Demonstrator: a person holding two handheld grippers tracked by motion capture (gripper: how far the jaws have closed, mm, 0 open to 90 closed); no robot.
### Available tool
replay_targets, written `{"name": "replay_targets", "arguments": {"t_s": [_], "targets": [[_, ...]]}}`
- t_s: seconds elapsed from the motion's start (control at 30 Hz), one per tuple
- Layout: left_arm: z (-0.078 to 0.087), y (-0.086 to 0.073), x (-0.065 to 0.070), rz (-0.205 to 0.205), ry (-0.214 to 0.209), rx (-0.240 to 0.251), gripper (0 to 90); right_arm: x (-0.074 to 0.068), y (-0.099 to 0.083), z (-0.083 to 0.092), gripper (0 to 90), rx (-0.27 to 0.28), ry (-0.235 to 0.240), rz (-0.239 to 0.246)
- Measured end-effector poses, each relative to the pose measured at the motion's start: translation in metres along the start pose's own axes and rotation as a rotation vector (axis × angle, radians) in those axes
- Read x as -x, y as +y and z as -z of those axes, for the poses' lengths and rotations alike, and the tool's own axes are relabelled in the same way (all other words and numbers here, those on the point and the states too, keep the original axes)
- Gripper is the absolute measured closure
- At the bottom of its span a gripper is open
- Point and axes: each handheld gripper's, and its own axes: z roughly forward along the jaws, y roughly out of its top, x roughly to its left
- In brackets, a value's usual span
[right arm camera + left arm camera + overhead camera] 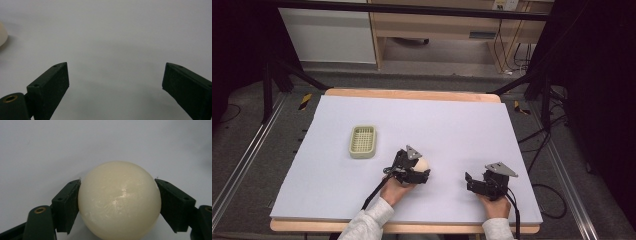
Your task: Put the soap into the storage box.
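glossy cream ball (pixel 119 200) between matte black jaws.

The black two-jaw right claw (pixel 115 80) rises from the bottom edge, and its jaws stand wide apart with nothing between them. Under and ahead of the claw lies the pale grey, smooth tabletop (pixel 117 37). Far to the left of the left jaw, at the edge of the view, a small part of a cream-coloured round glossy object (pixel 2 35) rests on the tabletop, well apart from the claw.
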Motion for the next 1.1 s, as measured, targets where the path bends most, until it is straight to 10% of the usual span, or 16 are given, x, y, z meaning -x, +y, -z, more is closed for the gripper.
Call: {"name": "replay_targets", "arguments": {"t_s": [1.1], "targets": [[0.07, -0.012, -0.062, 0.005, 0.085, 0.031, 24.1, -0.001, -0.001, -0.003, 7.6, -0.012, -0.009, 0.009]]}}
